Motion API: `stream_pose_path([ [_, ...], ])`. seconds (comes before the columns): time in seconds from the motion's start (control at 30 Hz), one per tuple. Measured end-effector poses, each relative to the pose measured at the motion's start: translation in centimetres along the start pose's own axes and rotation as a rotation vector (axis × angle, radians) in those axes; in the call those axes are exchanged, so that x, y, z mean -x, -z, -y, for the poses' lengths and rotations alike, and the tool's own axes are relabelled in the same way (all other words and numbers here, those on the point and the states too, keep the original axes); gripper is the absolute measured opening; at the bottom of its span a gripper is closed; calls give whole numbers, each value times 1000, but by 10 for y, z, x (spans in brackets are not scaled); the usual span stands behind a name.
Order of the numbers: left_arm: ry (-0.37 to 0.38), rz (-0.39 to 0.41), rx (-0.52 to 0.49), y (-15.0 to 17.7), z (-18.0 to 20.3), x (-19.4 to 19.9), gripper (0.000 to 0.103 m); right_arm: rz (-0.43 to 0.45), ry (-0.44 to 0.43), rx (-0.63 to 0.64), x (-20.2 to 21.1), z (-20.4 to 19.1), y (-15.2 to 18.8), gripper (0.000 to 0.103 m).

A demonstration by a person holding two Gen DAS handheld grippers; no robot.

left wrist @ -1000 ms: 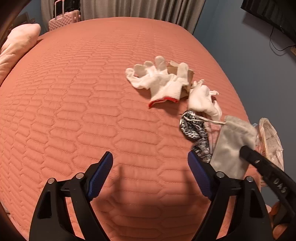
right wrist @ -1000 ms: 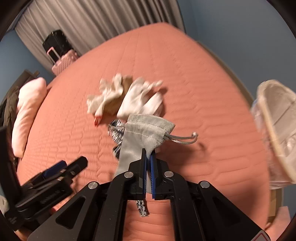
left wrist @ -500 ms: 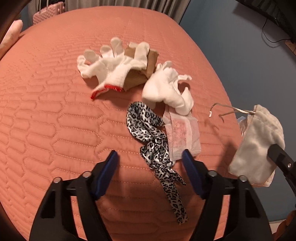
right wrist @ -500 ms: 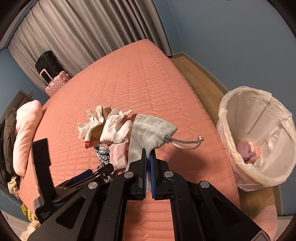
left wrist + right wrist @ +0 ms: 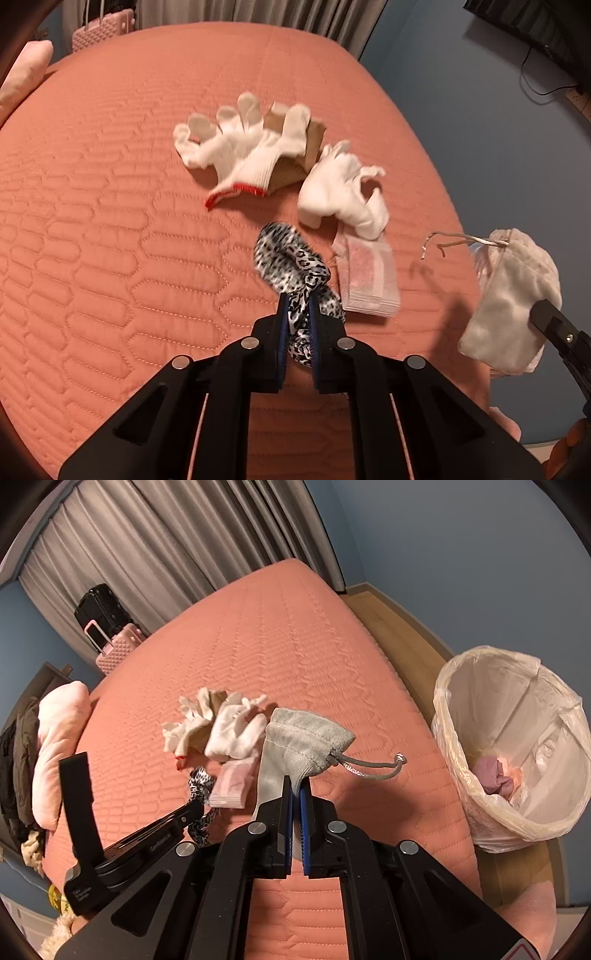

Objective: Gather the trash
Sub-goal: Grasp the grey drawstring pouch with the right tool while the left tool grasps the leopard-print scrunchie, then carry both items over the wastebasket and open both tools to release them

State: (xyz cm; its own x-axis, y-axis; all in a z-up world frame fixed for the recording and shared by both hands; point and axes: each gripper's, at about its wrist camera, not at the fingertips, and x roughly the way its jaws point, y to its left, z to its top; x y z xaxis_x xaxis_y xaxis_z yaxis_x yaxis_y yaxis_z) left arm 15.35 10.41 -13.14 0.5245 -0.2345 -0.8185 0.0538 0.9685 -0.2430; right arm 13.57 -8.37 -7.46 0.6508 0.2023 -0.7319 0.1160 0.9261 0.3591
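while the left gripper point(image 5: 297, 301) is closing, its blue pads already press on the leopard-print cloth point(image 5: 284, 258), which bunches up in front of the fingertips and hangs down between the jaws over the salmon quilted bed point(image 5: 110, 229); the right gripper point(image 5: 295, 788) is clamped tight on the lower part of a grey drawstring pouch point(image 5: 303, 742), held clear of the bed with its cord point(image 5: 365, 770) looping off to the right; in the left wrist view that pouch shows at the right edge, pale and fuzzy, with the tip of the right gripper on it; just beside the leopard-print cloth, to its right, lies a flat pinkish packet point(image 5: 365, 277) on the bed; beyond it sits a crumpled white glove point(image 5: 340, 192), and further back a second white glove with a red cuff point(image 5: 240, 158) lies over a piece of brown cardboard point(image 5: 312, 147); in the right wrist view a bin lined with a translucent bag point(image 5: 517, 746) stands on the wooden floor beside the bed, to the right of the pouch and well apart from the trash on the bed, with some pinkish scraps at its bottom; a pink pillow point(image 5: 59, 746) lies at the far left of the bed; a pink suitcase point(image 5: 118, 650) and a black one stand by the grey curtains point(image 5: 166, 546)
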Motion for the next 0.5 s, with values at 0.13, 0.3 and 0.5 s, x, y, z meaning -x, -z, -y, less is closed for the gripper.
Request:
stream_pose_path([
  [0.13,14,66,-14,-5,11,30,9,33,-16,10,15,-6,-5,3],
  [0.3,46,136,-42,-15,28,69,9,78,-37,22,39,-14,-10,3],
  [0.5,99,213,-112,-26,76,106,9,152,-51,33,76,-18,-21,3],
])
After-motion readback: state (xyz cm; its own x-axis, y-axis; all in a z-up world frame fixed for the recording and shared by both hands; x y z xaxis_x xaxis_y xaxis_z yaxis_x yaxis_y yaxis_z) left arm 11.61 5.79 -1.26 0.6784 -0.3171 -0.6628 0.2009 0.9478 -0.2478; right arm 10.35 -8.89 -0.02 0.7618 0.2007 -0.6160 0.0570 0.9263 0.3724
